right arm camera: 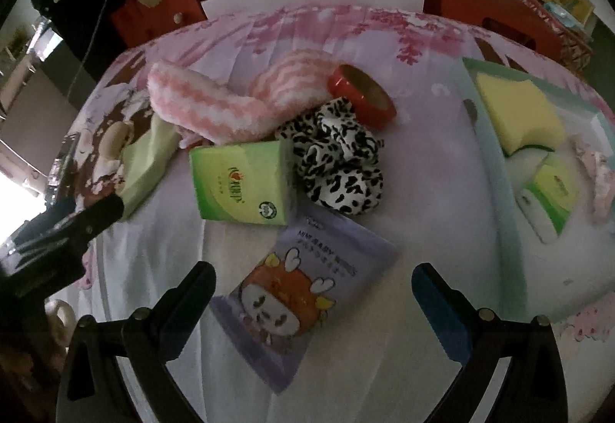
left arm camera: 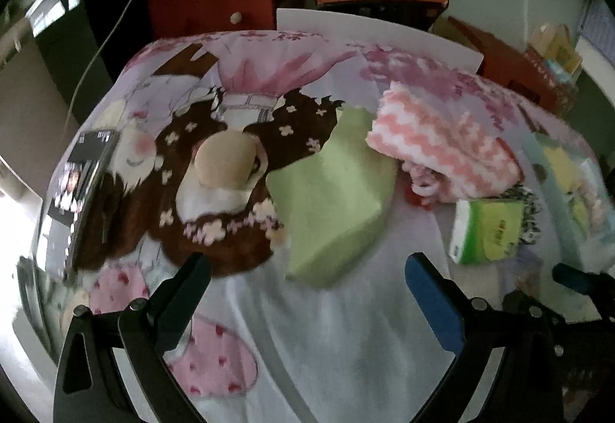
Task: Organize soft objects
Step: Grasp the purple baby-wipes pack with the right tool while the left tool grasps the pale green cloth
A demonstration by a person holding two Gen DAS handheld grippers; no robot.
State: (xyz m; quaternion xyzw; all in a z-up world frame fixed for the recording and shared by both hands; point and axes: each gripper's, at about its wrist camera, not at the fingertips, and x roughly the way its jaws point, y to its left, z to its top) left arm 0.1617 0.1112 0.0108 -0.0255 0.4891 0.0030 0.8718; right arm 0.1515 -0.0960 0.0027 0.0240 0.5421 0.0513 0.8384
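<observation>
Inside the tray lie a yellow sponge and tissue pack; both grippers gape empty.

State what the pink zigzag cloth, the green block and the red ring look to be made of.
Pink zigzag cloth: fluffy fleece or chenille, fuzzy matte pile. Green block: probably foam sponge, matte, with soft rounded edges. Red ring: looks like a tape roll, glossy red outside, brownish inner core.
</observation>
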